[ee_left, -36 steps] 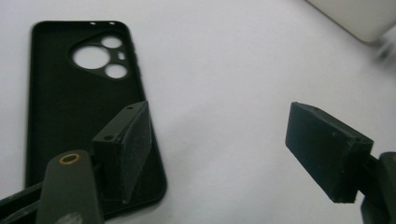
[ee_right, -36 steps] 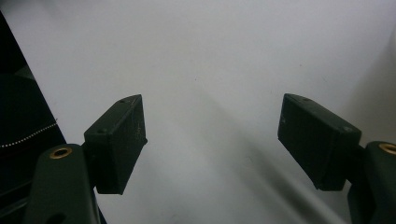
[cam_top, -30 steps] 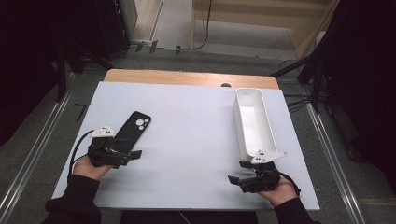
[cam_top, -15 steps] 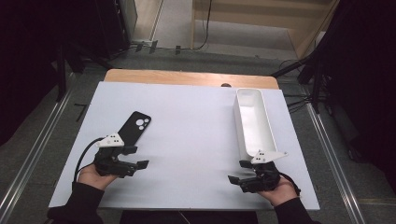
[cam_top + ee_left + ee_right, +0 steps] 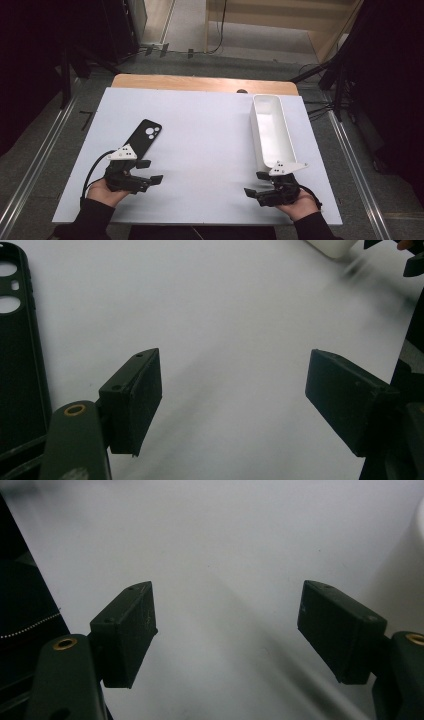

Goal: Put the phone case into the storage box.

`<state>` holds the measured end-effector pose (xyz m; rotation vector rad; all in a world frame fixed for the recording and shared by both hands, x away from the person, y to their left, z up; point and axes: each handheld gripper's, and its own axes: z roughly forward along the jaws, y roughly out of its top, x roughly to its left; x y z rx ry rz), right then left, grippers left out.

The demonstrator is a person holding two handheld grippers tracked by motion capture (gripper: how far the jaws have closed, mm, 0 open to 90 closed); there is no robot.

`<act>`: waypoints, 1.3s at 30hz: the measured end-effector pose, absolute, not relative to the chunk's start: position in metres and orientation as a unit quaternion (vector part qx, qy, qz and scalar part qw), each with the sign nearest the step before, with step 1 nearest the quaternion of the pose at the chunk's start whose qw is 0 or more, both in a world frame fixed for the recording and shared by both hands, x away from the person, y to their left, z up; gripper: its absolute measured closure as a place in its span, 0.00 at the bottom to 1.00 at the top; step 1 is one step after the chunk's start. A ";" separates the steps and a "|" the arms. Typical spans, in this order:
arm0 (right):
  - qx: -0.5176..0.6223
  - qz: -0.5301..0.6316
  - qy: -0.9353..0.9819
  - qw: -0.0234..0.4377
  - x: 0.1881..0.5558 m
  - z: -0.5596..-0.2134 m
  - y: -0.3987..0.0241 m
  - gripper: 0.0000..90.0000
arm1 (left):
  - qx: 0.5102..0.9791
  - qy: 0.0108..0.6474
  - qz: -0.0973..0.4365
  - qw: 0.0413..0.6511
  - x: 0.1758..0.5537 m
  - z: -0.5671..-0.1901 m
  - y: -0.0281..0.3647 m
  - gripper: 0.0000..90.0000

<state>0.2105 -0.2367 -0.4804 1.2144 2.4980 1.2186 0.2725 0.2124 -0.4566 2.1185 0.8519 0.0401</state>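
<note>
1. Left gripper [image 5: 151,171] low over the near left part of the bench [image 5: 205,130], jaws released and spread wide, nothing between them; the same wide gap in the left gripper view [image 5: 235,390], bare white surface beneath.
2. Black phone case [image 5: 144,137] flat on the bench just beyond the left gripper, lying on a slant, camera cut-outs at its far end; not touched by either jaw. In the left gripper view [image 5: 20,355] along the left edge, just beside the left-hand jaw, round cut-outs near the top.
3. Right gripper [image 5: 255,187] low over the near right part of the bench, jaws likewise released and apart, holding nothing; seen wide open in the right gripper view [image 5: 227,625] over plain white surface.
4. White tray [image 5: 260,130], long and narrow, along the right side of the bench, its near end just beyond the right gripper; too little seen inside to tell any contents.
5. No brand, label or readable writing on the phone case, the tray, the bench or either gripper.
6. Both grippers pointed inward toward the middle of the bench, well apart from each other.
</note>
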 end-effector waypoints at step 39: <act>0.397 0.400 0.824 0.050 0.210 -0.481 -0.236 0.24 | 0.813 0.415 0.072 0.403 0.296 -0.456 0.264 0.25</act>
